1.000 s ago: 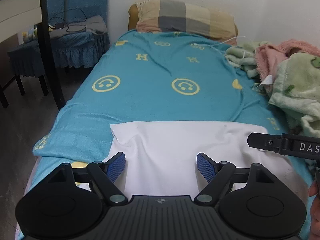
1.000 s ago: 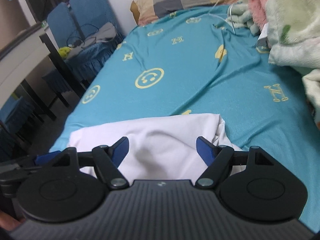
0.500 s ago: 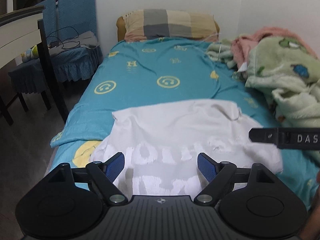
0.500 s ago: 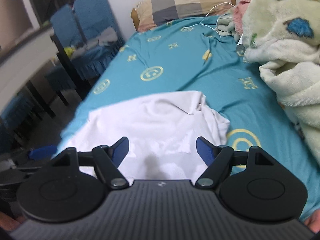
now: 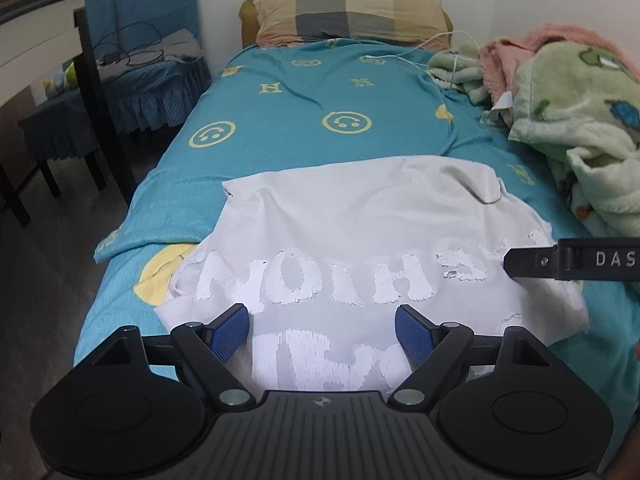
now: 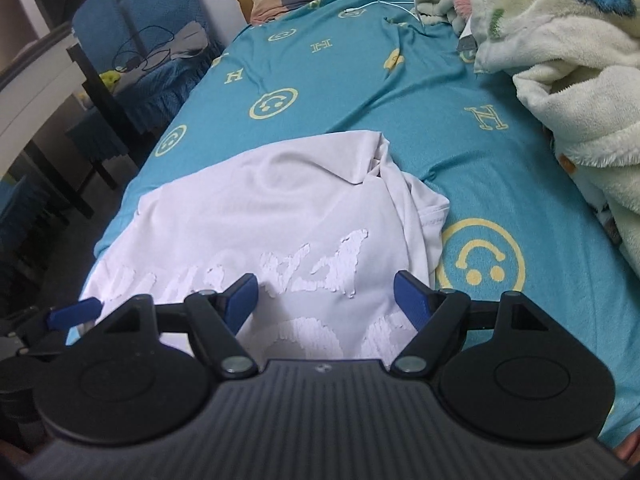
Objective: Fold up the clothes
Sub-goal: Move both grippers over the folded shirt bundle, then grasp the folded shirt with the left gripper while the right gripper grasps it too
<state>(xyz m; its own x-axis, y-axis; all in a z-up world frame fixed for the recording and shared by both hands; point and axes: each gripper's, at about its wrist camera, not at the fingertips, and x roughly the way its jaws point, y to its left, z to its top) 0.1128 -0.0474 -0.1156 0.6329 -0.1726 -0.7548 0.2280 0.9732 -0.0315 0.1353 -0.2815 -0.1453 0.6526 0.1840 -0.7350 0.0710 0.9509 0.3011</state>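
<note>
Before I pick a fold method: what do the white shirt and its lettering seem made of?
White shirt: thin matte knit, probably cotton or a blend; it drapes in soft creases. Lettering: brighter, raised print with ragged edges, possibly flocked or cracked.

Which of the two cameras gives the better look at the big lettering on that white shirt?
The left wrist view. There the white shirt shows a whole row of raised lettering, seen upside down, and part of a second row. The right wrist view catches the lettering slanted and partly hidden behind the gripper body.
</note>
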